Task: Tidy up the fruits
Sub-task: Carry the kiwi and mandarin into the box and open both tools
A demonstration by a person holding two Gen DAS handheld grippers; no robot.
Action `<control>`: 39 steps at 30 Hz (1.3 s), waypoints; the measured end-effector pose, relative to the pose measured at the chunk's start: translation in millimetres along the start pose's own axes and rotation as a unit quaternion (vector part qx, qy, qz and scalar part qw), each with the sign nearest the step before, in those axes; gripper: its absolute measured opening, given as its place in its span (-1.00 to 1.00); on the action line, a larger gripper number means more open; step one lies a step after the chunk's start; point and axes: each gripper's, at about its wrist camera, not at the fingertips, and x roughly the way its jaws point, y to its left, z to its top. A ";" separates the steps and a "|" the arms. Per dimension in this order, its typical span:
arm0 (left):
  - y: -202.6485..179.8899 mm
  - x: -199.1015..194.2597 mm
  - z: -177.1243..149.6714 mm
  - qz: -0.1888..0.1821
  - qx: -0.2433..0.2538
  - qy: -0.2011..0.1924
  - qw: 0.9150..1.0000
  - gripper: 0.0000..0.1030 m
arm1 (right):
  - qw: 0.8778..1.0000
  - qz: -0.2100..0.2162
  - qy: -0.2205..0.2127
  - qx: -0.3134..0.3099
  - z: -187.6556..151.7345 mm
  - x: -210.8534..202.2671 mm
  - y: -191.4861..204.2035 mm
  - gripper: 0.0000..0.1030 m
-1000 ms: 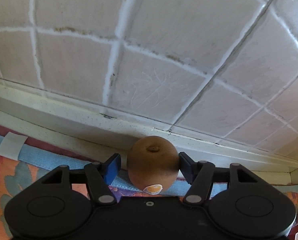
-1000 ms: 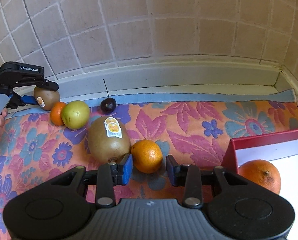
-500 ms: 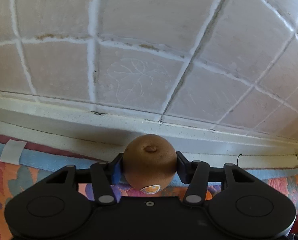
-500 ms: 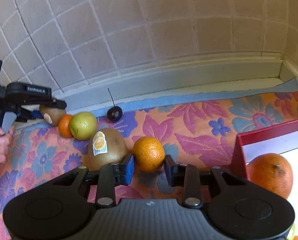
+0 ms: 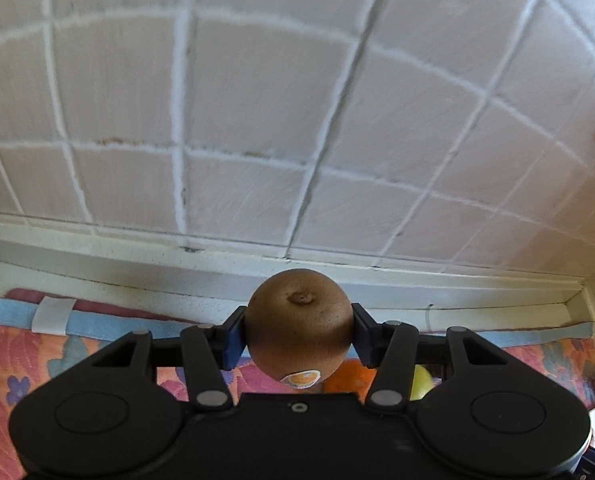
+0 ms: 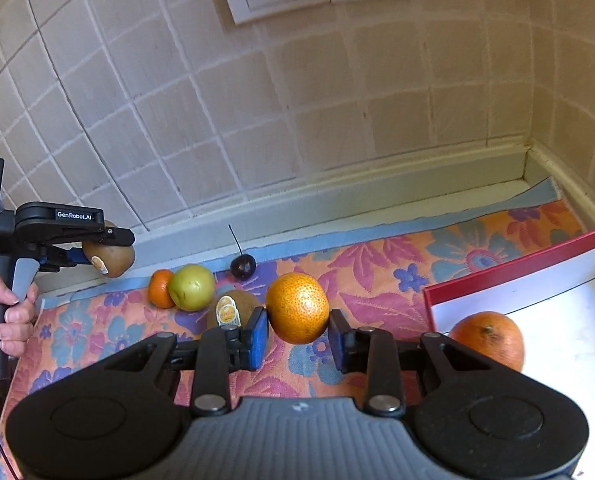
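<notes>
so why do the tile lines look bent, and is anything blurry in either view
Both views are fisheye: the grout lines bow and the corners go dark. In the left wrist view the kiwi is sharp, the tiles slightly soft. In the right wrist view the orange is crisp; daylight washes out the white tray.

text: "GenRobot.AI" | on: left gripper (image 6: 109,254) (white lettering, black top) | kiwi sticker: unreadable

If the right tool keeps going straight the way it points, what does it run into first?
Likely the floral cloth, on a bare patch just beyond the orange clamped in the right tool. The cherry sits left of that line, and the tiled wall lies farther back. Depth is uncertain through the fisheye.
</notes>
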 end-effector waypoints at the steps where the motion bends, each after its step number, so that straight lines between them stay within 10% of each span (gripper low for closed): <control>1: -2.2 -5.2 0.0 -0.002 0.002 -0.003 1.000 0.22 | 1.000 -0.002 -0.004 0.000 0.0 -4.8 -0.4 -0.33; 20: -68.7 -107.6 -3.6 -0.116 0.051 -0.064 0.990 0.22 | 0.991 -0.085 -0.095 0.041 -12.3 -137.9 -41.9 -0.33; 39: -239.8 -99.9 -84.9 -0.261 0.209 0.006 0.942 0.22 | 0.973 -0.195 -0.037 0.117 -80.7 -217.5 -133.1 -0.33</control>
